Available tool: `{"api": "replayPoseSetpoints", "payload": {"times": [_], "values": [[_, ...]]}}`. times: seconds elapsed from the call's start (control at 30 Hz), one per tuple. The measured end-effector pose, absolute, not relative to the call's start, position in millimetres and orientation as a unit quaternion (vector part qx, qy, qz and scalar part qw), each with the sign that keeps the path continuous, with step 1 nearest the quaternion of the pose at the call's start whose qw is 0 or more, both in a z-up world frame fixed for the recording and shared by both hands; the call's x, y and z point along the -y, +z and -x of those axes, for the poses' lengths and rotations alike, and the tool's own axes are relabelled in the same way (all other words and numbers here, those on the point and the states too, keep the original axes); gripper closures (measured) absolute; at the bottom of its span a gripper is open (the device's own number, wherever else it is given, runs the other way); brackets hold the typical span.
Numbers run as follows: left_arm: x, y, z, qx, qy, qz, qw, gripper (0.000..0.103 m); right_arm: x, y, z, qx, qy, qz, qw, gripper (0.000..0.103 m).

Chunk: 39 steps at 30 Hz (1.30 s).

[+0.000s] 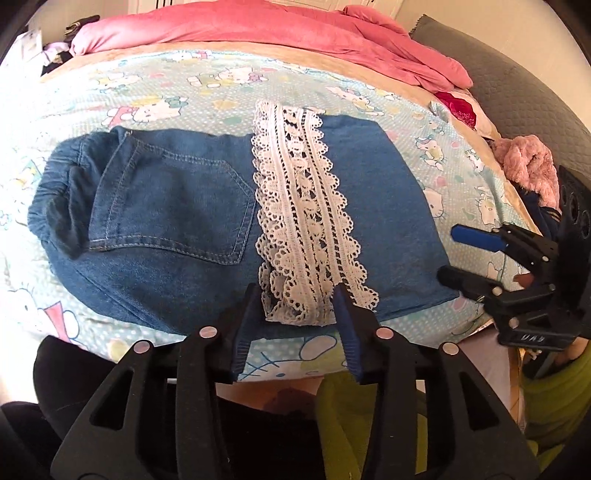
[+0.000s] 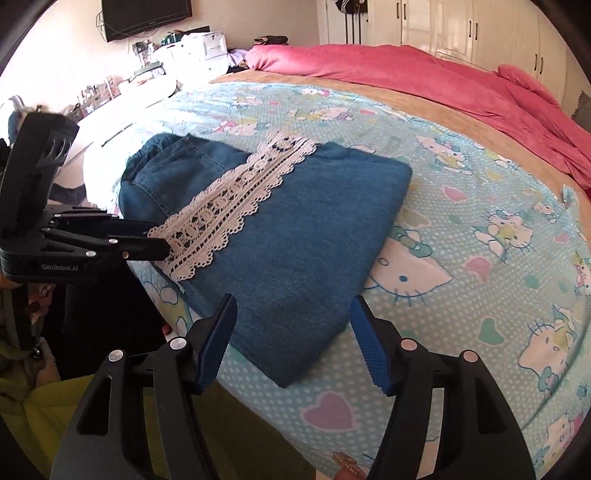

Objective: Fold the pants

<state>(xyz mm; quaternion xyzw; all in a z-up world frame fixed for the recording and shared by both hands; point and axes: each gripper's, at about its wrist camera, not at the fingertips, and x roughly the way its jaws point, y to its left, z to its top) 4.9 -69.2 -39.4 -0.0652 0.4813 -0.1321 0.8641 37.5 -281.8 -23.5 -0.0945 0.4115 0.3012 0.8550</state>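
Note:
Blue denim pants [image 1: 177, 206] lie folded on the bed, waistband at the left, with a white lace hem band [image 1: 303, 221] laid across the middle. They also show in the right wrist view [image 2: 306, 236], lace band [image 2: 229, 199] running diagonally. My left gripper [image 1: 299, 306] is open, its fingers on either side of the near end of the lace; it shows in the right wrist view [image 2: 159, 240] at the lace's near corner. My right gripper [image 2: 291, 332] is open and empty above the folded edge's near corner; it shows in the left wrist view [image 1: 448, 254].
The bed has a light blue cartoon-cat sheet [image 2: 461, 258]. A pink duvet [image 1: 258, 29] is bunched along the far side. A pink fluffy item [image 1: 524, 162] and dark clothes lie at the right. A grey headboard [image 1: 517, 74] is beyond. A dresser [image 2: 192, 48] stands past the bed.

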Motion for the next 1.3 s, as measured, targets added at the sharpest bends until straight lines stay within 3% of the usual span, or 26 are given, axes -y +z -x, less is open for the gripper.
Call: {"api": "replayPoseSetpoints", "payload": {"times": [0.17,0.33,0.67,1.3], "values": [[72,-31,-2,-0.473,-0.128,0.058,0.870,0.061,297,-11,-40,-0.403,0.284,0.071,0.867,0.029],[72,-20,2,-0.460,-0.121,0.051,0.878,0.052,309,3,-42,-0.393,0.271,0.046,0.877,0.011],[58,0,10,-0.437,-0.088,0.046,0.894,0.012,311,28,-41,-0.364,0.261,0.038,0.893,0.005],[15,9,14,-0.420,-0.047,0.081,0.903,0.010,259,65,-60,-0.335,0.300,0.051,0.892,0.005]]}}
